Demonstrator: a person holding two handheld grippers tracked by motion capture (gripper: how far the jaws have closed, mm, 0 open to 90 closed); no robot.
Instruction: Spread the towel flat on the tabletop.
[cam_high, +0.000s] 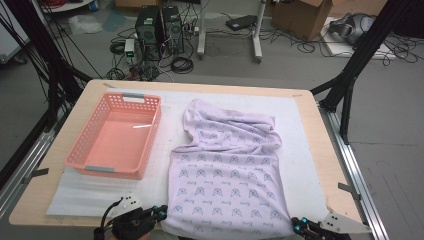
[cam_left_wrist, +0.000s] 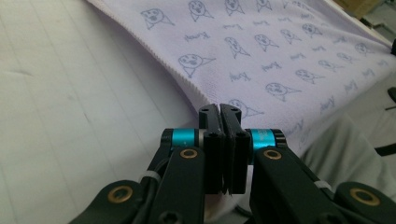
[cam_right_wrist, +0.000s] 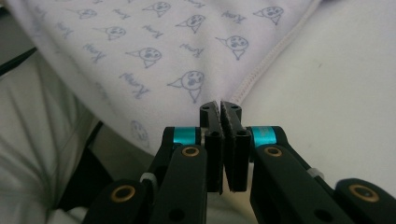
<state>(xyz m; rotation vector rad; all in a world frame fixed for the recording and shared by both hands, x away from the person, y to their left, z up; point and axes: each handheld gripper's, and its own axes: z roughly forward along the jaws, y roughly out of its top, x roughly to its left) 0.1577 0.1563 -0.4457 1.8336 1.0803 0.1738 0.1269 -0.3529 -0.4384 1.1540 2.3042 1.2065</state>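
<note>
High view: lilac cloth (cam_high: 227, 170), near corners pinched in left fingers (cam_high: 161, 212) and right fingers (cam_high: 298, 226).

Cloth (cam_high: 227, 175) pinched in both claws: soft matt lilac knit, printed blue motifs, stitched hem at each claw tip. Left claw (cam_left_wrist: 219, 110) and right claw (cam_right_wrist: 220, 106): matt black plastic jaws, ridged pads, glossy teal metal sleeves, brass-look rivets. Basket (cam_high: 150, 135) ahead of the left claw: smooth pink perforated plastic. Counter (cam_high: 327, 165): matt light wood, under a white matt foam-like sheet (cam_high: 80, 192).
</note>
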